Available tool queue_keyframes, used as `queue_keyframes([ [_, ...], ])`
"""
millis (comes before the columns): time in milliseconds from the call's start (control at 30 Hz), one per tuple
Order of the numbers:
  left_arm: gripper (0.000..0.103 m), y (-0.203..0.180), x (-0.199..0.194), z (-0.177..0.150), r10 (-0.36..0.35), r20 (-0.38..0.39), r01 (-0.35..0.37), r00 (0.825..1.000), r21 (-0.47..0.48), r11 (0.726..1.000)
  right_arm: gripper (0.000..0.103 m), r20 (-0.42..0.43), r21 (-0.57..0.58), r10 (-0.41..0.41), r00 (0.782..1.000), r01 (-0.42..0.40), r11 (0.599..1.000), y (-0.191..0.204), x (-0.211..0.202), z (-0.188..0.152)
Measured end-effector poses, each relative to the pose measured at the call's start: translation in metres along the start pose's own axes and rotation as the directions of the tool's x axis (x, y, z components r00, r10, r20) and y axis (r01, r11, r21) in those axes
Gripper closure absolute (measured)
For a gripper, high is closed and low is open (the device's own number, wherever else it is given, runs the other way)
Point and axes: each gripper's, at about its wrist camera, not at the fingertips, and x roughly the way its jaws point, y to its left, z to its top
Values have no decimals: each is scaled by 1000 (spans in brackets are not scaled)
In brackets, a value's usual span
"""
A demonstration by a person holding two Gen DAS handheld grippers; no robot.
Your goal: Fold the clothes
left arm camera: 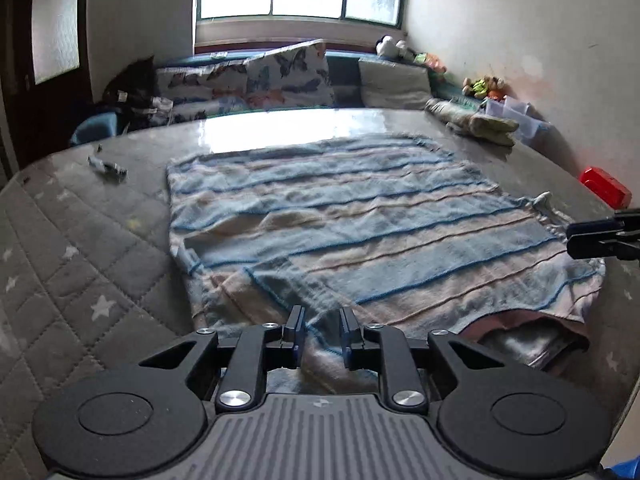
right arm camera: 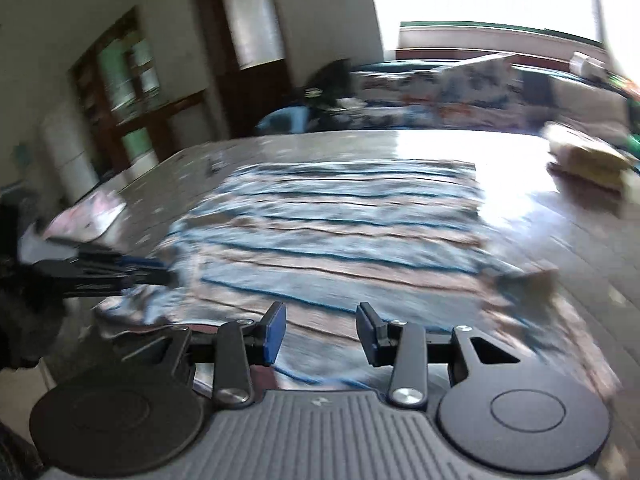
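A blue, white and beige striped towel lies spread flat on the grey quilted mattress; it also fills the middle of the blurred right wrist view. My left gripper is over the towel's near edge, its jaws a little apart with a raised fold of towel between them. My right gripper is open and empty above the towel's near right part. It shows at the right edge of the left wrist view. The left gripper shows at the left of the right wrist view.
Butterfly-print pillows and a grey cushion line the far side under the window. A folded yellowish cloth and a red box lie at the right. A small object lies at the left. A door stands beyond.
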Motion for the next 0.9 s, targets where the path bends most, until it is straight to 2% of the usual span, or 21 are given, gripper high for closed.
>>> queue_keyframes([
  [100,82,-6,9,-1,-25,-23,26,999,22,999,64,18,85,-70,997,68,994,-23,-12,-10],
  [200,82,-6,13,-1,-42,-48,42,998,1,999,63,25,145,-117,993,112,983,-38,-21,-19],
  [267,82,-8,5,1,-65,-26,65,998,2,998,63,31,178,-148,988,141,974,-47,-29,-25],
  [400,79,-6,-3,7,-35,22,35,999,-4,999,63,42,231,-193,980,179,956,-62,-37,-32],
  [533,78,2,11,6,-21,-23,19,1000,-63,998,63,45,297,-240,970,216,930,-76,-38,-38],
  [567,77,1,13,4,-34,-28,32,999,-63,998,63,45,313,-255,966,229,922,-79,-39,-39],
  [633,65,-2,14,2,-52,-32,50,998,-54,997,63,42,342,-287,957,256,904,-86,-41,-42],
  [800,65,-8,9,3,-32,-13,32,999,-41,999,63,26,389,-369,929,331,860,-104,-44,-48],
  [900,58,-7,2,5,-13,9,14,1000,-46,999,63,19,417,-392,920,349,840,-112,-42,-51],
])
